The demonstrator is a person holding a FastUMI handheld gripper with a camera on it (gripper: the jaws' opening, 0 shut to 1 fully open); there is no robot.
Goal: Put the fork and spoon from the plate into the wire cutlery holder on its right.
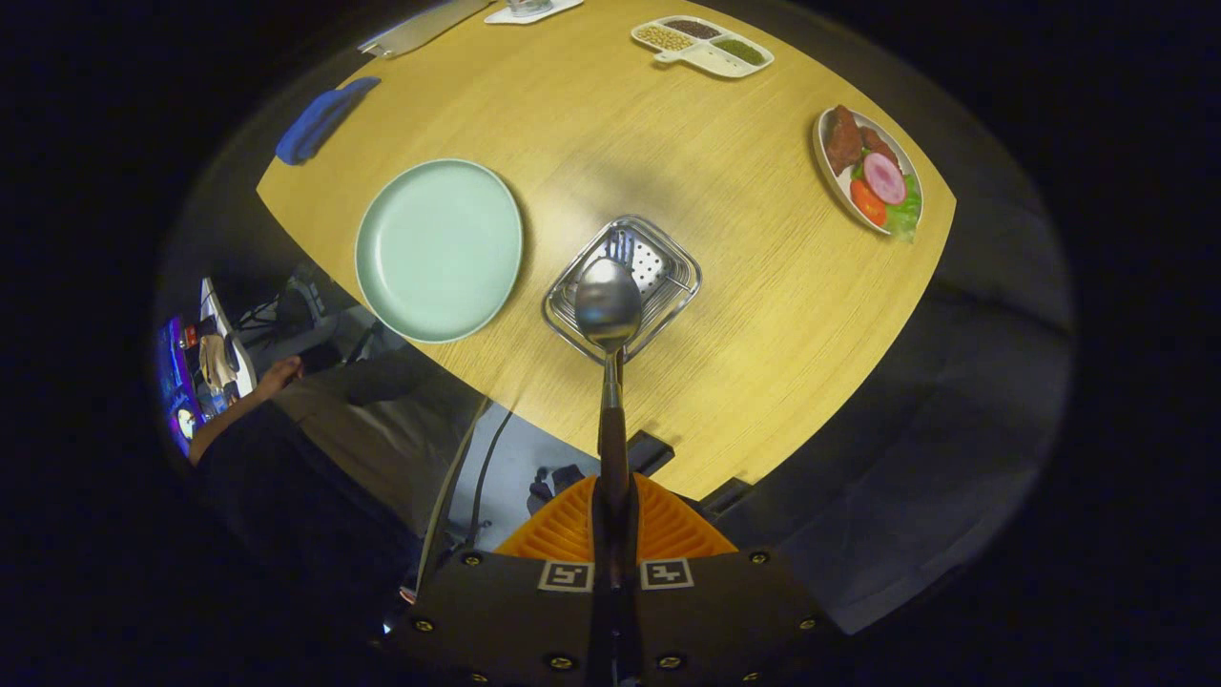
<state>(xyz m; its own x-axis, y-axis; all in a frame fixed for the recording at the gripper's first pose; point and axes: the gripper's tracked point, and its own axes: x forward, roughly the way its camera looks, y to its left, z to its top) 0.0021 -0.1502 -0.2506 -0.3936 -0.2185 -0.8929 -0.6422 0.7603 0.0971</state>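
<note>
**Spoon held over holder, plate bare**

Spoon [609,307] is clamped in the claw [615,520]: both orange fingers [563,530] are pressed together on its dark handle, which runs straight ahead from between them. The bowl of the spoon hangs above the near corner of the wire holder [622,286], seen from high over the desk [668,172]. Whether the spoon touches the holder cannot be told from this angle.

The holder stands upright on the desk, just right of the plate [439,250]. Blue-tinted tines of a fork [620,248] show inside it, beyond the spoon's bowl. The pale green plate carries nothing and sits near the desk's left edge, apart from the holder.

Farther along the desk:
- a blue cloth [320,119] at the far left corner;
- a white divided tray [704,45] with grains and seeds in its compartments;
- an oval dish [868,170] with meat, tomato, a pink slice and lettuce, at the right edge, well apart from the holder.

A person's hand [279,374] and dark sleeve show below the desk's left edge.
</note>
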